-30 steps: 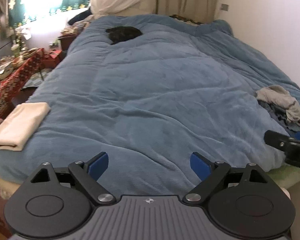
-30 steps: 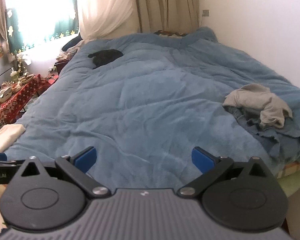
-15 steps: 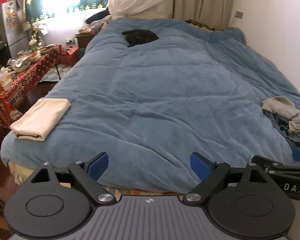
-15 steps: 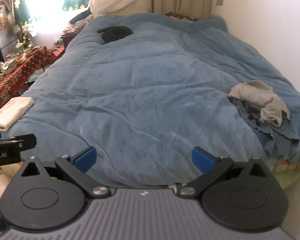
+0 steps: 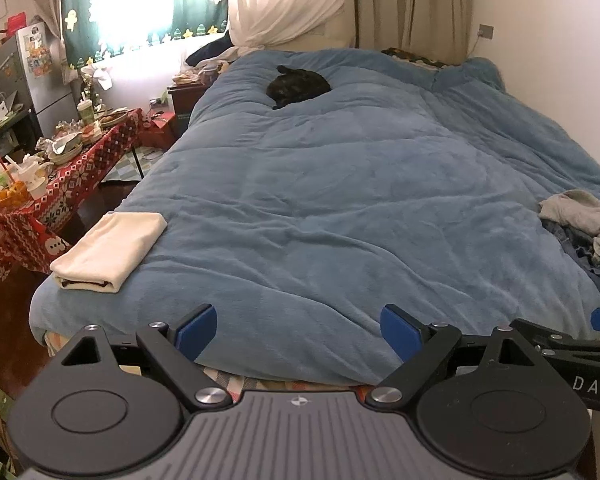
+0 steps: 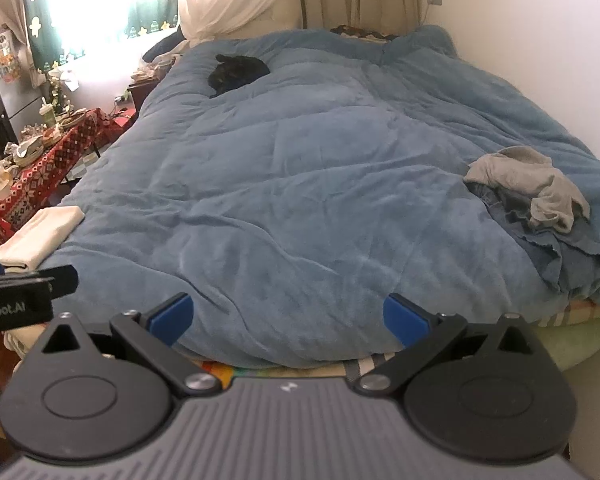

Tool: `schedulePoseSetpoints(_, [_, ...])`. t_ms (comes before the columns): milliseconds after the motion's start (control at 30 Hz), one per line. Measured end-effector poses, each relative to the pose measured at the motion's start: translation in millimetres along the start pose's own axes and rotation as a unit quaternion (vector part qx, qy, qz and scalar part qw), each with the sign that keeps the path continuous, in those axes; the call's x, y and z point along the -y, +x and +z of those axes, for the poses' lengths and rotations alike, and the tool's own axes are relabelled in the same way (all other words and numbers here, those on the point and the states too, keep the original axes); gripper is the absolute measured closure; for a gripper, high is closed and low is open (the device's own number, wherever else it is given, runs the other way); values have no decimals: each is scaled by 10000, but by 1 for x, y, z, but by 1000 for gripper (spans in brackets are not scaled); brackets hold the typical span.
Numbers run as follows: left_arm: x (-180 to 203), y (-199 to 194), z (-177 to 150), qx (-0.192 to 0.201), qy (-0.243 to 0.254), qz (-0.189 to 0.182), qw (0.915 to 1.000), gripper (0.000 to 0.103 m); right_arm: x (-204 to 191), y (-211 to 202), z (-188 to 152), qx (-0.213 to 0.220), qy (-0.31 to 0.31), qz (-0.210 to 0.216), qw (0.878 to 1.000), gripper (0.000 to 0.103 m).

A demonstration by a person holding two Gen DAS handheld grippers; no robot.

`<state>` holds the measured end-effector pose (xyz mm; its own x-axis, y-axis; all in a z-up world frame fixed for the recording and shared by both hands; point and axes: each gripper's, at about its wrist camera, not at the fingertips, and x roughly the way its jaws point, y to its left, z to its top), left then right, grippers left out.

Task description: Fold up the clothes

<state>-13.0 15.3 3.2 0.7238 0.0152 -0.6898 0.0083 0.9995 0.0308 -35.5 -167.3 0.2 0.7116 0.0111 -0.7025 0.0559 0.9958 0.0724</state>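
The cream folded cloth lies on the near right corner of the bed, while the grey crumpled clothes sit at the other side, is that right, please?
Not quite: the cream folded cloth lies on the near left corner of the bed, as the left wrist view shows. The grey crumpled clothes sit at the other side.

left gripper (image 5: 298, 330): jaws wide apart, empty | right gripper (image 6: 288, 316): jaws wide apart, empty

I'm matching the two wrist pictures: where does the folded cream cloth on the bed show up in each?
Left wrist: the folded cream cloth lies left of centre, on the blue duvet's near left corner.
Right wrist: the same cloth sits at the far left edge, just above the left gripper's finger.
Shared landmark: the black heap near the bed's head.
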Motion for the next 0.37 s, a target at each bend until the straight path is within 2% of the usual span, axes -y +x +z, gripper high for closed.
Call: schedulePoseSetpoints(367, [3, 0, -2, -15, 32, -46, 10000, 14, -1, -1, 1, 67, -100, -28, 9999, 1])
